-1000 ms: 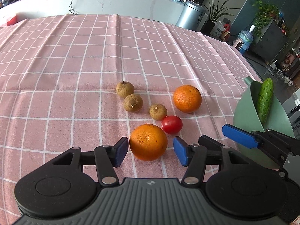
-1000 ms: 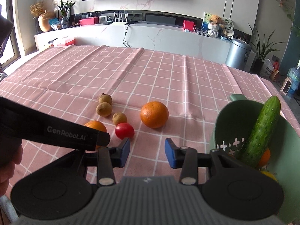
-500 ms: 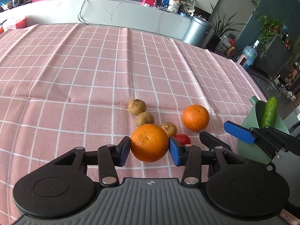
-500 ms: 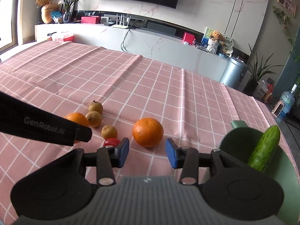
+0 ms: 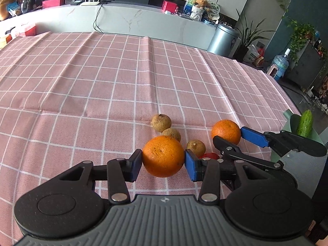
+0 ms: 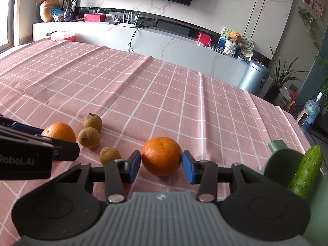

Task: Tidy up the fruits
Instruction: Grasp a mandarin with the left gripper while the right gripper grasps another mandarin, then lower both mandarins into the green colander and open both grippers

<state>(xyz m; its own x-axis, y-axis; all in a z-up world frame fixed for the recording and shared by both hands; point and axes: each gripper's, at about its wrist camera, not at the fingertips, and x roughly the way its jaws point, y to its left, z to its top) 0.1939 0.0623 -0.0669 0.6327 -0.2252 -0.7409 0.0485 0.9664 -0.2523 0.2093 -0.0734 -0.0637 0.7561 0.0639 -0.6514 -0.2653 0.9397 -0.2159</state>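
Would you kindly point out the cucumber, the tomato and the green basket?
cucumber (image 6: 305, 174): right wrist view, middle of its body.
tomato (image 5: 210, 155): left wrist view, visible top.
green basket (image 6: 276, 160): right wrist view, inner wall.

L gripper (image 5: 163, 162) angled down toward table, blue pads (image 5: 190, 168) pressed on both sides of an orange (image 5: 163, 156): firm grip. R gripper (image 6: 161, 164) also tilted down, just right of L one; pads (image 6: 187, 169) flank a second orange (image 6: 161, 155), left pad w/ slight gap, right pad about touching, no clear squeeze. In L wrist view, R gripper's fingers (image 5: 253, 137) reach in from right edge. In R wrist view, L gripper's body crosses left edge.
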